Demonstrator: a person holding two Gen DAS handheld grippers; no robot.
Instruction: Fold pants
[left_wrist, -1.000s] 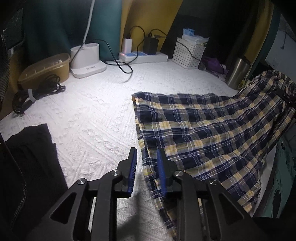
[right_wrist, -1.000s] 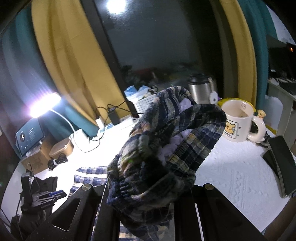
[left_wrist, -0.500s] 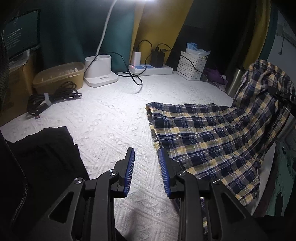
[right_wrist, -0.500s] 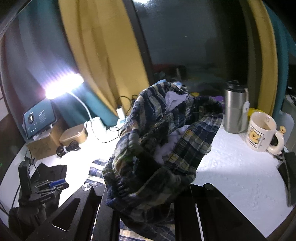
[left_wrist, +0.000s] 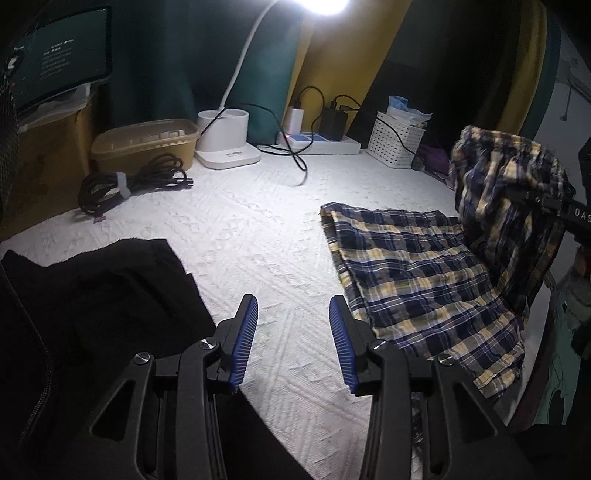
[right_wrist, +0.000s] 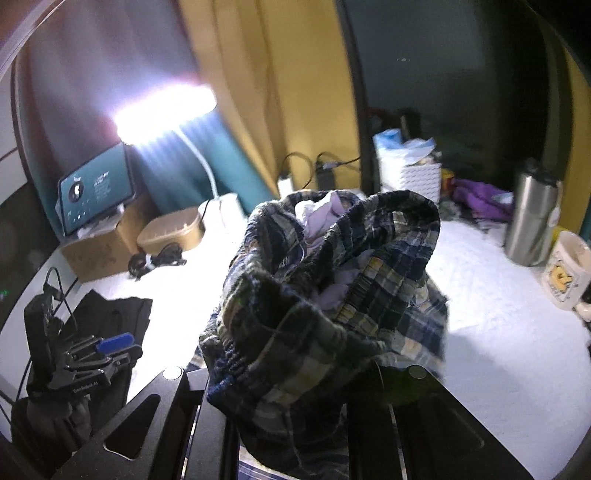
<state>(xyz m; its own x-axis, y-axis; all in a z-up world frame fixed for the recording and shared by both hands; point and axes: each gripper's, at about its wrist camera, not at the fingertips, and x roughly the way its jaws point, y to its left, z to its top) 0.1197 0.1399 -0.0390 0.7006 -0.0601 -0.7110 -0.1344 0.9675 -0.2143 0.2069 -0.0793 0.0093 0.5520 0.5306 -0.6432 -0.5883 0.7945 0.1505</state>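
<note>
Blue, yellow and white plaid pants (left_wrist: 424, 288) lie with their legs flat on the white textured table cover (left_wrist: 240, 240), right of centre. Their waistband end is lifted at the right by my right gripper (left_wrist: 532, 201), which is shut on it. In the right wrist view the bunched elastic waistband (right_wrist: 332, 295) fills the middle and hides the fingertips. My left gripper (left_wrist: 293, 334) is open and empty, low over the cover just left of the pant legs' hem edge. It also shows in the right wrist view (right_wrist: 107, 345).
A black garment (left_wrist: 92, 295) lies at the front left. At the back stand a lamp base (left_wrist: 225, 144), a tan box (left_wrist: 144, 142), a cable coil (left_wrist: 129, 182), a power strip (left_wrist: 321, 142) and a white basket (left_wrist: 397, 144). A steel tumbler (right_wrist: 532, 218) and a mug (right_wrist: 567, 275) stand at the right.
My left gripper let go of the pants' edge, opened wide and drew back to the left. My right gripper carried the waistband higher and leftward over the legs.
</note>
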